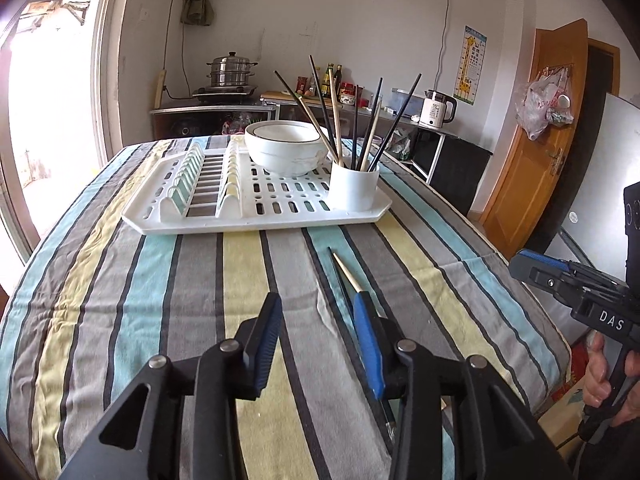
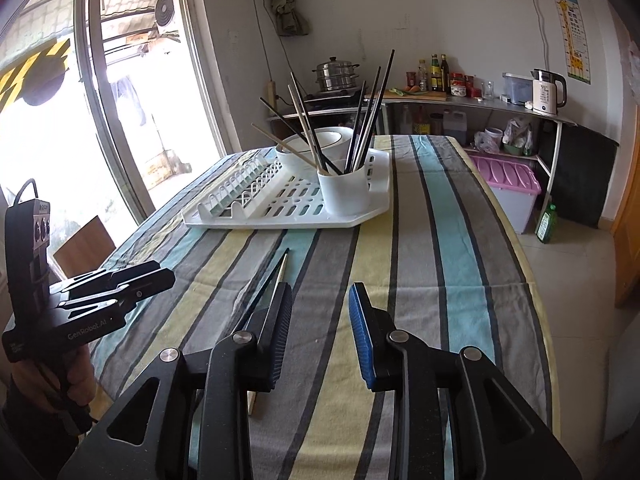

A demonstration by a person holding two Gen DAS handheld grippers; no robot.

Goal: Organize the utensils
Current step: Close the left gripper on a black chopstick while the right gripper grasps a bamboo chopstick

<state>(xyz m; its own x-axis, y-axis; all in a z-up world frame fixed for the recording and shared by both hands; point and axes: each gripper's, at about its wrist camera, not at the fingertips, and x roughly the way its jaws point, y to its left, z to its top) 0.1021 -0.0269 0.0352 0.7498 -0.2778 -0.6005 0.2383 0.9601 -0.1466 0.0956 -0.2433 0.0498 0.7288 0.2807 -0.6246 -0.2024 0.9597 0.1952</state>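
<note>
Two loose chopsticks, one black and one pale wood [image 1: 347,273], lie on the striped tablecloth [image 1: 160,280]; they also show in the right wrist view [image 2: 276,276]. My left gripper [image 1: 318,304] is open and empty above the cloth, its right finger over the chopsticks. My right gripper [image 2: 320,292] is open and empty, its left finger over the same chopsticks. A white cup [image 1: 354,188] holding several chopsticks stands on the white drying rack [image 1: 256,216], next to a white bowl [image 1: 286,146]. The cup [image 2: 346,192] and the rack [image 2: 280,216] also show in the right wrist view.
The right gripper shows at the table's right edge in the left wrist view [image 1: 520,264]. The left gripper shows at the table's left edge [image 2: 160,276]. A kitchen counter with a steamer pot [image 1: 231,70] and a kettle [image 1: 438,110] stands behind the table.
</note>
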